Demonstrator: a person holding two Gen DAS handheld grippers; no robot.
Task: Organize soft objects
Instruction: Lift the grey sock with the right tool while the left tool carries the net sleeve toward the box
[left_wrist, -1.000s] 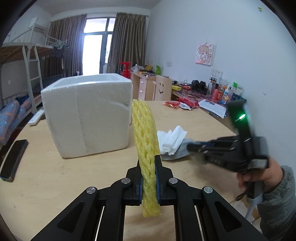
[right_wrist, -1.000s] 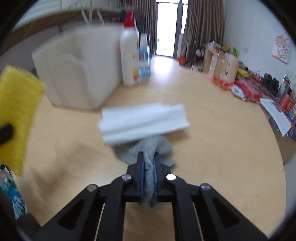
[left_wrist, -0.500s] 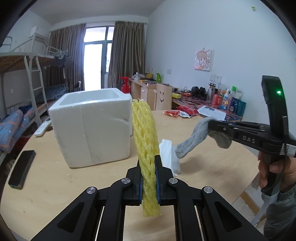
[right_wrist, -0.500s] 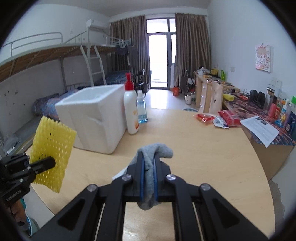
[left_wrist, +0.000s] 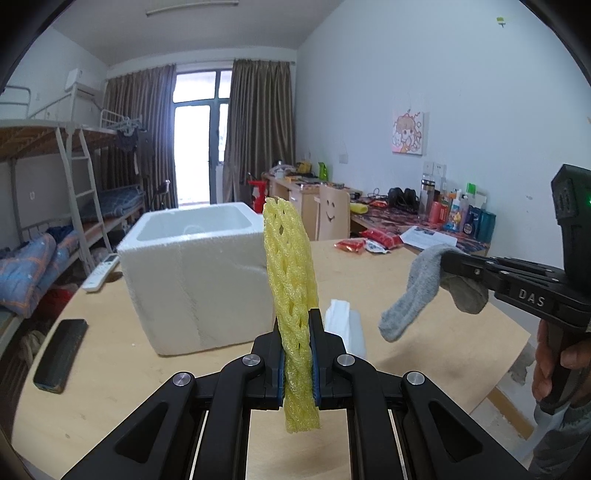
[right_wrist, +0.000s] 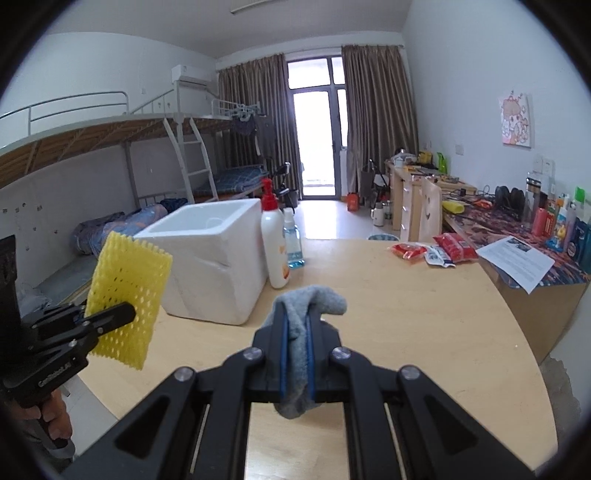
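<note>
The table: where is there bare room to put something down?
The widest bare patch of the table lies right of the white foam box and its two bottles, short of the snack packets. Beside the box's front corner it is tighter: folded tissues lie there, and a phone lies on its other side.

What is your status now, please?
Left tongs shut on yellow net. Right tongs shut on grey sock, held above table. Foam box open, nothing blocking it.
</note>
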